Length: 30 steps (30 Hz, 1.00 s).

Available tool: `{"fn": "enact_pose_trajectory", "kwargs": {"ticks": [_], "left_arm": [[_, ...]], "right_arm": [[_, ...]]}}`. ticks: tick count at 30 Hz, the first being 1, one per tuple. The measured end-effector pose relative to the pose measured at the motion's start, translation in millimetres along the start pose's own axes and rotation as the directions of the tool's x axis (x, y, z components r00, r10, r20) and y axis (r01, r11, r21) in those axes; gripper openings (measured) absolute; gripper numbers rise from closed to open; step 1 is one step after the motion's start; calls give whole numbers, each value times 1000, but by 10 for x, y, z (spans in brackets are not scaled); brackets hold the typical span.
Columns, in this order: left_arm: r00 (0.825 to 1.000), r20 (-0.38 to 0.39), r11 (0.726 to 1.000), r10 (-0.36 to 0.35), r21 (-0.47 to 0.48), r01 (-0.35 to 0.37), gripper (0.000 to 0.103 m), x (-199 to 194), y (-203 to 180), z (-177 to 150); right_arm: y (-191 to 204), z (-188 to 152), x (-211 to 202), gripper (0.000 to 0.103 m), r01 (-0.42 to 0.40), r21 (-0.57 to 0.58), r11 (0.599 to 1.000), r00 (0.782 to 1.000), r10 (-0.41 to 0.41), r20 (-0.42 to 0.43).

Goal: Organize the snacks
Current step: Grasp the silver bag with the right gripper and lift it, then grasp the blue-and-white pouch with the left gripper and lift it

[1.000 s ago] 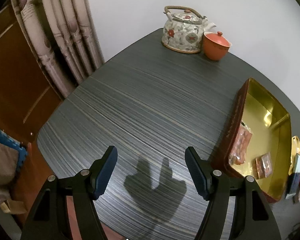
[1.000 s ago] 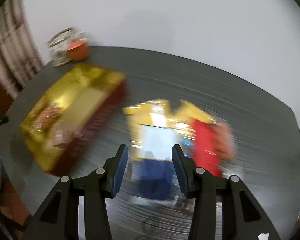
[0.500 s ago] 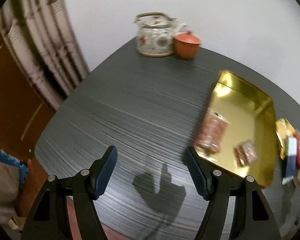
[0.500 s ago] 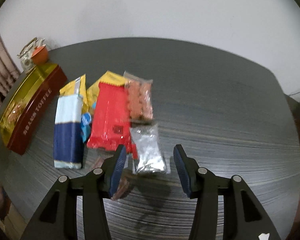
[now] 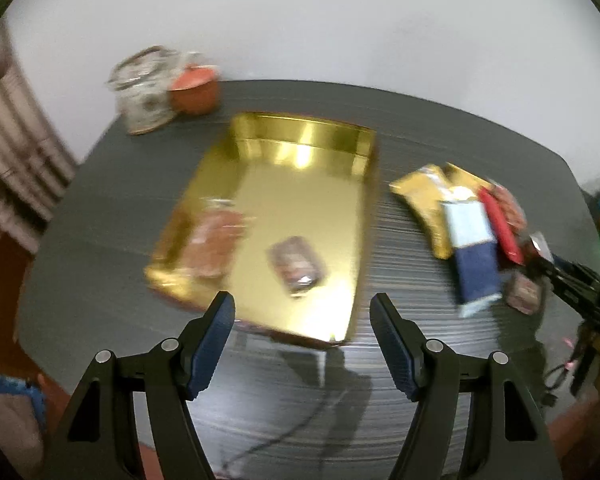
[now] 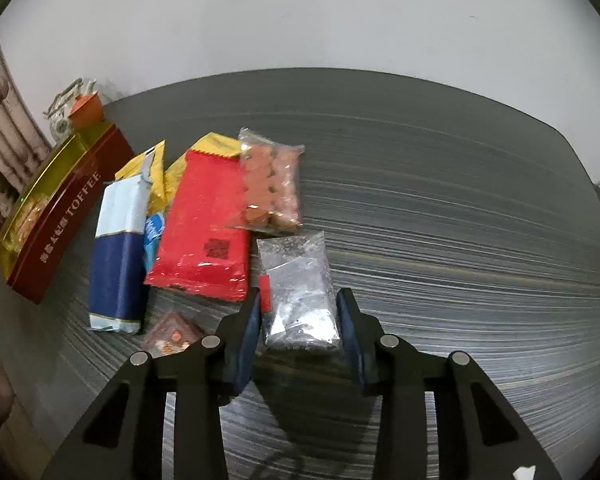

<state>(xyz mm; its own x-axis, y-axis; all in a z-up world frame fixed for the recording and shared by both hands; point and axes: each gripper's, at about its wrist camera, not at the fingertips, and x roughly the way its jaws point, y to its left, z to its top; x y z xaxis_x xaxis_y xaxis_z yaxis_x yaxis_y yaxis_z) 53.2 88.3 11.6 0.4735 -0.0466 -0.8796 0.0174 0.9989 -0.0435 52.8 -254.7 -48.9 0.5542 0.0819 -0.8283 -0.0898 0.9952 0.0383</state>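
Closing on the silver pack, tin waiting.

Left view: left gripper (image 5: 302, 344) open and empty above the tin (image 5: 300, 184), now centred instead of at the right edge; two snacks (image 5: 296, 266) already inside. Right view: right gripper (image 6: 298, 330) closing round the silver pack (image 6: 298, 292) on the worktop (image 6: 460, 220), previously short of it; risk of slipping from the crinkly foil, or of catching the red pack (image 6: 204, 232) beside it.

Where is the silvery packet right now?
In the right wrist view, the silvery packet lies on the table between the closing right gripper, just right of the red packet.
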Motion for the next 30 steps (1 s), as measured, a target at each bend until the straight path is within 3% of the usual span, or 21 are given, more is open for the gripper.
{"fn": "enact_pose_trajectory", "kwargs": {"ticks": [6,15,30], "left_arm": [[993,-51,993,-109,29,110,70,224,-585,90],[968,-90,973,-232,-34,230,70,541,-1140,260],[959,-159,972,-233,-74,224,70,1080,-1487,243]], "right_arm": [[-275,5,-17,34,62,64,996,997,-65,40],[-400,-51,53,33,137,77,988,987,-143,79],[-385,-84,46,34,144,77,987,984,-151,94]]}}
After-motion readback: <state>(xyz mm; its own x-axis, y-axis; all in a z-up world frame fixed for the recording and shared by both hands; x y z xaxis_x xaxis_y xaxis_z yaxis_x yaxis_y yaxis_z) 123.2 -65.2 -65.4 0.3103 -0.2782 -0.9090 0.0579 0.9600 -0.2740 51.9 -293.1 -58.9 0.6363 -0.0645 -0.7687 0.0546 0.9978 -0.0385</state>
